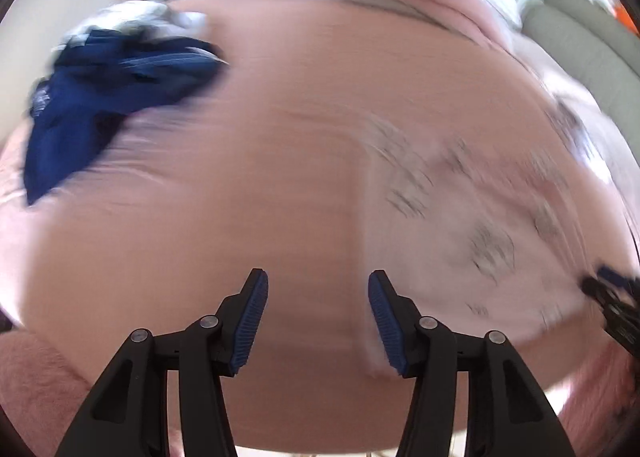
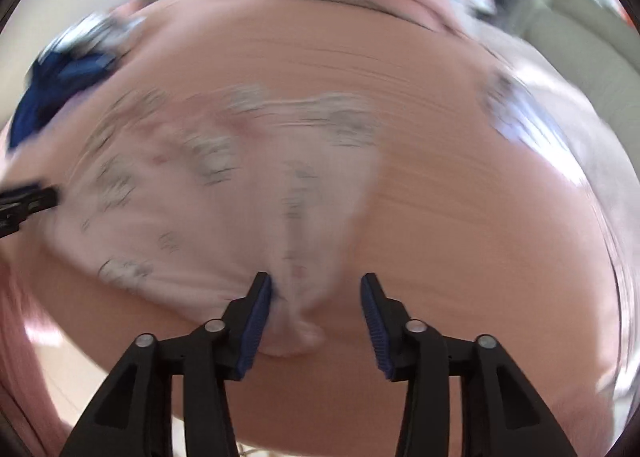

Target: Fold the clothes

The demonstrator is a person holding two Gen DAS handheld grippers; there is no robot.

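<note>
Both claws stood spread when we looked, and neither pinched anything. Our left gripper (image 1: 318,321) hovered with its blue pads wide apart over the pink bed sheet (image 1: 280,137), its right-hand pad just at the left edge of the pale printed garment (image 1: 460,217), though the blur kept us from saying whether pad and cloth touched. Far off to the left lay a navy garment (image 1: 100,97) in a loose heap with something white and grey behind it, well apart from the piece in hand. Our right gripper (image 2: 316,317) was also spread, and a gathered, bunched end of the same pale garment (image 2: 240,197) lay in the gap between its pads, closer to the left pad; we could not tell whether that pad brushed it. The left gripper's tip (image 2: 36,199) showed at the garment's far left side in this view. Both pictures were smeared, so we judged the hands were moving. Whether this was a reach for a grip or a release after one, we could not settle. For any grip here, we judged it best to take the edge squarely, catch only the garment and not the sheet beneath, and keep both sides level so the cloth would lie flat.
</note>
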